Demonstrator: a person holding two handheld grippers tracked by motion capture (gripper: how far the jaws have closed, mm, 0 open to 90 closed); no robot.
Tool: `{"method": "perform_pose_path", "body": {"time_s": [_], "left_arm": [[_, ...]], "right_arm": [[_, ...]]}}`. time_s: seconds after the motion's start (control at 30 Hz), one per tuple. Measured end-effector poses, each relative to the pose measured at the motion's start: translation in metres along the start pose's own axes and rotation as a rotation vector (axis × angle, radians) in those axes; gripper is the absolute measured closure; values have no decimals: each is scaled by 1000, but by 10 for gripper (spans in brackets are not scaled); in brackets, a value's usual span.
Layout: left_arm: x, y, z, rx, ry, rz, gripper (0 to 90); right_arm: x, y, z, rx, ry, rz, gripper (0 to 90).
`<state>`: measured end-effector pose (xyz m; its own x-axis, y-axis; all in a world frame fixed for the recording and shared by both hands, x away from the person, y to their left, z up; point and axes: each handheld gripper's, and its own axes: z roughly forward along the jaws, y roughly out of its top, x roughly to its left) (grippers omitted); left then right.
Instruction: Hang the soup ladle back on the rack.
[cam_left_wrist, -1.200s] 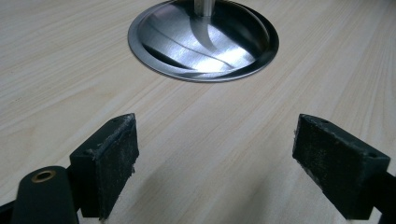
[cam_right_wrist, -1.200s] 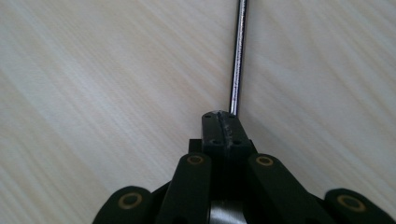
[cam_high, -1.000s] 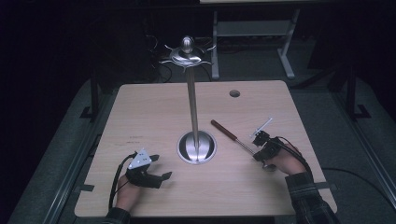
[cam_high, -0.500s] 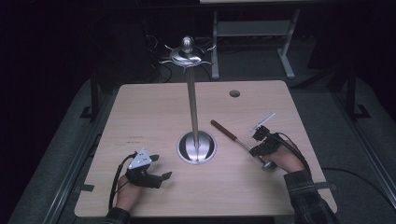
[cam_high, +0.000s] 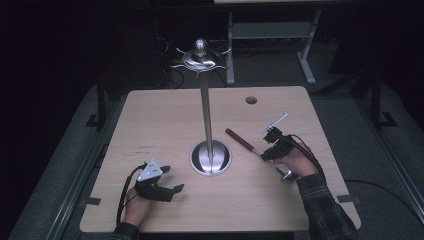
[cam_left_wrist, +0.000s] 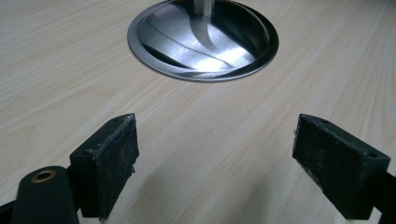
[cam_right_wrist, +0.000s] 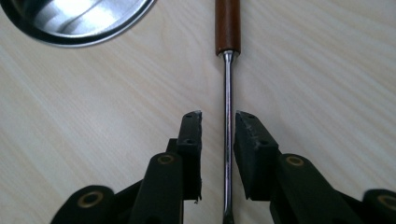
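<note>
Ladle (cam_high: 255, 151) lies flat on worktop (cam_high: 160, 120), just right of stand (cam_high: 210, 159) base, wooden handle toward stand, bowl end by person's right hand. Right tool (cam_right_wrist: 218, 122) straddles ladle's metal shaft (cam_right_wrist: 228, 121); jaws have just been opening, narrow gaps either side, pads not pressing. Left tool (cam_left_wrist: 215, 154) open wide, nothing between jaws, resting low on worktop near left-front of stand base.

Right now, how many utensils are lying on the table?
1. A wooden-handled metal utensil lies on the table, right of the stand's round base; its shaft runs between the right gripper's jaws. None hangs from the stand's top hooks.
</note>
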<state>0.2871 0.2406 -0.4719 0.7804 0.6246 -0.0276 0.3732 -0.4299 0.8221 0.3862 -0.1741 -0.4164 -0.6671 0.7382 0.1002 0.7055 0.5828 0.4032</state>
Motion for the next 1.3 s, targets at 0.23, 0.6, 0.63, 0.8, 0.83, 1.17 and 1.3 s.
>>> {"method": "perform_pose_path", "body": {"time_s": [0.23, 0.6, 0.63, 0.8, 0.83, 1.17, 1.3], "left_arm": [[0, 0, 0, 1, 0, 1, 142], [0, 0, 0, 0, -4, 0, 142], [0, 0, 0, 0, -4, 1, 142], [0, 0, 0, -1, -4, 4, 142], [0, 0, 0, 0, -5, 3, 142], [0, 0, 0, -4, -8, 4, 142], [0, 0, 0, -5, -11, 3, 142]], "right_arm": [[-2, 17, 4, 8, -2, -7, 679], [-4, 42, 12, 28, -19, -15, 645], [-4, 45, 13, 35, -19, -17, 644], [-4, 58, 22, 64, -25, -39, 642], [-4, 61, 24, 68, -22, -46, 641], [-3, 76, 45, 125, -33, -81, 625], [-1, 80, 51, 150, -36, -96, 627]]}}
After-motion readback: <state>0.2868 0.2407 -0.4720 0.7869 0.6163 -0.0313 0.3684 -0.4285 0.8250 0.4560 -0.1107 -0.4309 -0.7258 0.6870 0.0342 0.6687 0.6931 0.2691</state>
